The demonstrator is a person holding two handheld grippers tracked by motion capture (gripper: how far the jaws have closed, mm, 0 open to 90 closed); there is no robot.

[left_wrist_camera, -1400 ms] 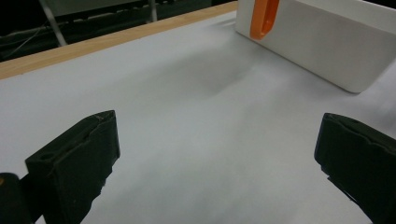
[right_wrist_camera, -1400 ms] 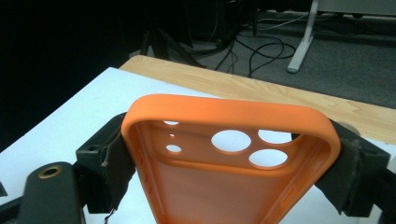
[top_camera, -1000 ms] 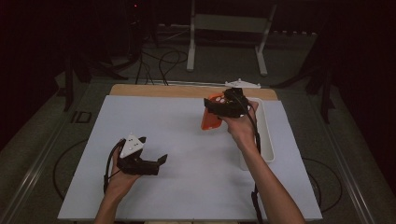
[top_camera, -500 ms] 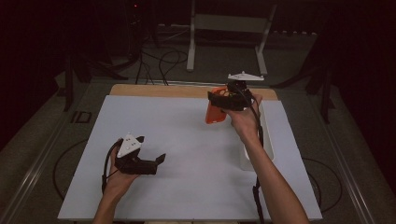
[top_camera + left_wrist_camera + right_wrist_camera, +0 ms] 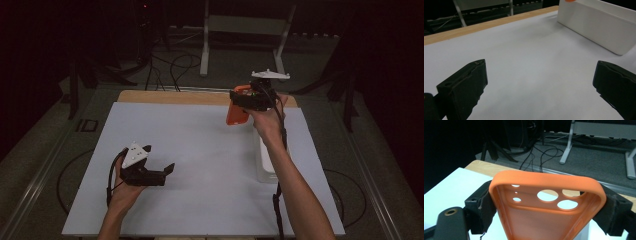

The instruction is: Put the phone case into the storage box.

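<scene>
Orange phone case (image 5: 546, 207) between right tongs (image 5: 546, 212)

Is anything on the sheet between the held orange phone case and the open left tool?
Nothing visible: bare white sheet lies between the orange phone case, clamped in the right tool, and the left tool. The white bin sits aside.
</scene>
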